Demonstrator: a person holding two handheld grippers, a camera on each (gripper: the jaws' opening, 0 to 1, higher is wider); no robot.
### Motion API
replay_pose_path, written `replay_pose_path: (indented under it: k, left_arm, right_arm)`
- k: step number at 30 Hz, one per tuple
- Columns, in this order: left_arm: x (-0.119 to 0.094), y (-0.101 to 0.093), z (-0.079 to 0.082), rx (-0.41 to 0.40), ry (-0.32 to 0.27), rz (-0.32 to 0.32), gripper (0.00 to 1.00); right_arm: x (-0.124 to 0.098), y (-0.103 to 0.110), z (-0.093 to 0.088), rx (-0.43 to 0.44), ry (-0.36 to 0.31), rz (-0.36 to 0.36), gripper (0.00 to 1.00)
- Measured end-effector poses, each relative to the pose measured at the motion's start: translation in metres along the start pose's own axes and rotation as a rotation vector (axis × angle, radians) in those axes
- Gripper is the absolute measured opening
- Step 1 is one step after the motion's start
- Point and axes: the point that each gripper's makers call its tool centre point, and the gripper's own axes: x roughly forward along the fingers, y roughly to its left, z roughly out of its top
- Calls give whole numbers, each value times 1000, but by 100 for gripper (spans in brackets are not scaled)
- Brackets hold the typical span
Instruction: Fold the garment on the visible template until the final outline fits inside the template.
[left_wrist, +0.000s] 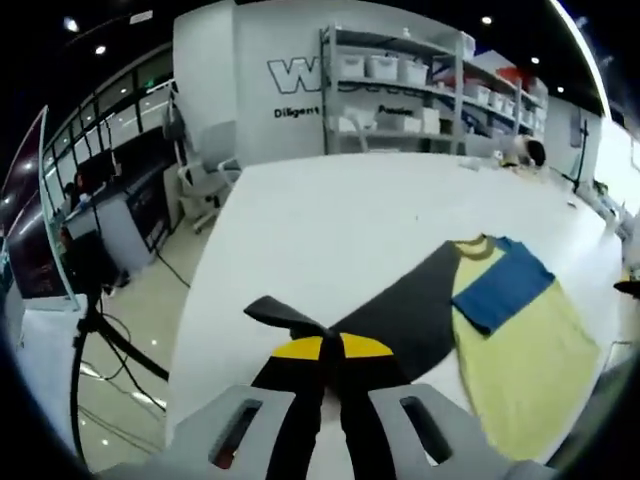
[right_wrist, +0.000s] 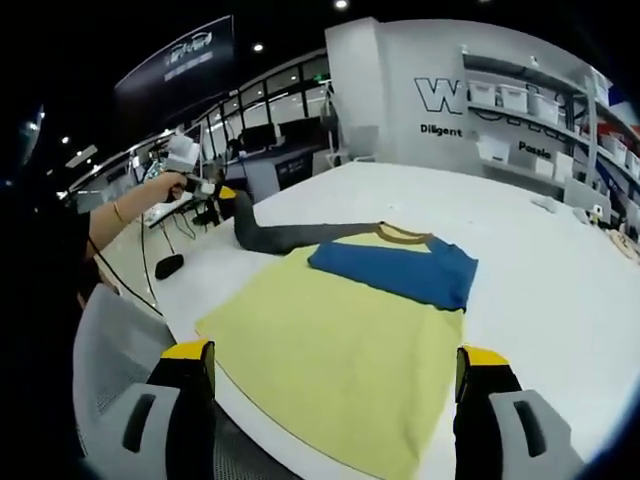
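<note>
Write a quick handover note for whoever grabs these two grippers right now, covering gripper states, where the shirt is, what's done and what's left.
Left gripper: shut on the dark grey sleeve, pulled out to the side.
Right gripper: open, holding nothing, hovering at the hem.
Yellow shirt lies flat on the white table; the blue sleeve is already folded across the chest.
Left: fold the grey sleeve in, then fold the body. No template outline can be made out.

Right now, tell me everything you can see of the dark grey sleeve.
The dark grey sleeve is soft knit-looking fabric, stretched out from the yellow shirt body across the white table. It tapers to a crumpled cuff end, pinched in the left gripper and lifted. The opposite blue sleeve lies folded over the chest.
</note>
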Motion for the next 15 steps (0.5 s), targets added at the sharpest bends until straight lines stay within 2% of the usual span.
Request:
replay_pose_path:
  k: [7,15]
  left_arm:
    - [4,-30,24,72,-21,-70,5]
    - [6,-64,48,87,-43,-153,5]
  right_arm:
    - [-2,-2,-1,1,-2,-10,99]
    - [-4,-1,1,-3,-9,-10,99]
